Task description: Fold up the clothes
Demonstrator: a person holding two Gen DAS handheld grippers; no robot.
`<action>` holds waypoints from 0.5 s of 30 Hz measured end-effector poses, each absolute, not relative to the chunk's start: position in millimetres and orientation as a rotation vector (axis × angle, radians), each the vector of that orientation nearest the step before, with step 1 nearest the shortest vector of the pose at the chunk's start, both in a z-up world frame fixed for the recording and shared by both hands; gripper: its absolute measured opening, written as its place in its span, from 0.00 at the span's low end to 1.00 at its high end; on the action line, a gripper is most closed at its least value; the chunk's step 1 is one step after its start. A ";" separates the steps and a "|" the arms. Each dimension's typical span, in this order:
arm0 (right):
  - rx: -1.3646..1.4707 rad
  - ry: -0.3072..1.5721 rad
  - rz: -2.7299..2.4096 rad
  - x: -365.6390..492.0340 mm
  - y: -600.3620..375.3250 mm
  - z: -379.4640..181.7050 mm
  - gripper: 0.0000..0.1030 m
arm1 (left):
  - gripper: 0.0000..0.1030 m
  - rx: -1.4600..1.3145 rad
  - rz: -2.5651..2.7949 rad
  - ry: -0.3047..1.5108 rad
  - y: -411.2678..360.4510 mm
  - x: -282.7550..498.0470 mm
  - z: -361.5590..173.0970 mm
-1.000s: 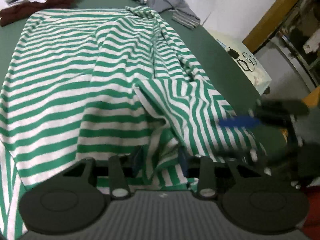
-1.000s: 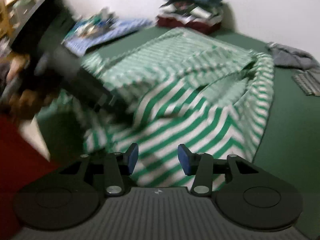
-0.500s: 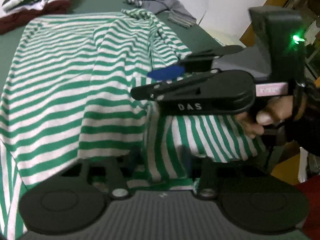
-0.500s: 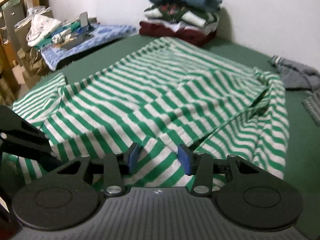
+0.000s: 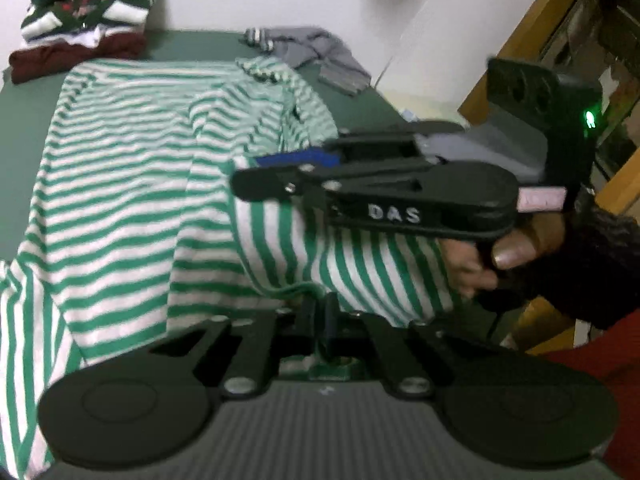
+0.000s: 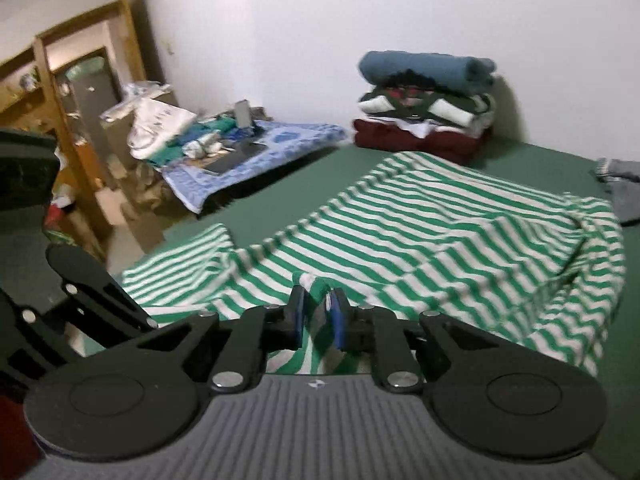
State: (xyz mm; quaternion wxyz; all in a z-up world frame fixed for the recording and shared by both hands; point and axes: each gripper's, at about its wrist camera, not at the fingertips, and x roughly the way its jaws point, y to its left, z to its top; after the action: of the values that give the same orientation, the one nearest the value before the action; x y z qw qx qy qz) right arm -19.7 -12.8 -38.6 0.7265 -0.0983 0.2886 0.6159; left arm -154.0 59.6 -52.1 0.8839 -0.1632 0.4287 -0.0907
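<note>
A green-and-white striped shirt [image 5: 132, 168] lies spread on the green surface [image 5: 24, 128]. At the bottom of the left wrist view my left gripper [image 5: 322, 320] is shut on the shirt's near hem, and the cloth rises to it in a fold. My right gripper [image 5: 260, 170] crosses that view from the right, held in a hand [image 5: 476, 264]. In the right wrist view the right gripper [image 6: 318, 316] has its blue pads [image 6: 338, 318] closing on a bunched ridge of the shirt [image 6: 420, 240], which fills the gap between them.
A stack of folded clothes [image 6: 424, 108] stands at the far end against the wall. A grey garment [image 5: 316, 54] lies beyond the shirt. A blue patterned cloth [image 6: 248, 152] with clutter and wooden furniture [image 6: 80, 120] lie off the left side.
Both grippers have closed on the shirt's near edge. The right gripper swung in from the right across the left view, and the cloth between the two has lifted slightly.
</note>
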 end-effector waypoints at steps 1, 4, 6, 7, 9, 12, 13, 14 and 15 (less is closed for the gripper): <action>-0.235 0.648 1.352 -20.2 -9.4 -43.7 0.15 | 0.00 -0.333 -0.184 0.911 58.7 -154.8 -55.9; -0.300 0.715 1.308 -18.3 -2.8 -60.3 0.18 | 0.00 -0.292 -0.158 0.971 52.1 -151.8 -71.6; -0.346 0.796 1.269 -13.7 -3.2 -68.9 0.31 | 0.00 -0.274 -0.151 0.995 50.9 -148.9 -77.1; -0.345 0.807 1.265 -11.8 -7.9 -68.0 0.30 | 0.00 -0.267 -0.152 0.988 52.6 -149.0 -75.4; -0.296 0.756 1.268 -7.1 -24.1 -54.2 0.32 | 0.05 -0.251 -0.144 0.955 60.4 -150.9 -65.4; -0.203 0.654 1.168 19.1 -43.2 -27.3 0.35 | 0.06 -0.186 -0.100 0.889 75.0 -149.0 -40.2; -0.200 0.630 1.116 30.7 -45.0 -22.0 0.35 | 0.06 -0.161 -0.087 0.859 78.4 -146.9 -30.6; -0.213 0.613 1.054 43.7 -44.3 -19.1 0.35 | 0.08 -0.148 -0.079 0.829 80.7 -143.0 -22.4; -0.226 0.595 0.991 56.8 -43.5 -16.1 0.35 | 0.09 -0.142 -0.076 0.800 82.6 -137.7 -15.2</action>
State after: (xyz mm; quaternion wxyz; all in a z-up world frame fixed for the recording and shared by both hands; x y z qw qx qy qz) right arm 56.8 -43.5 -16.1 0.8315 -0.1068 0.2804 0.4675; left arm -137.7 82.6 -15.2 0.9179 -0.0689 0.3891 -0.0371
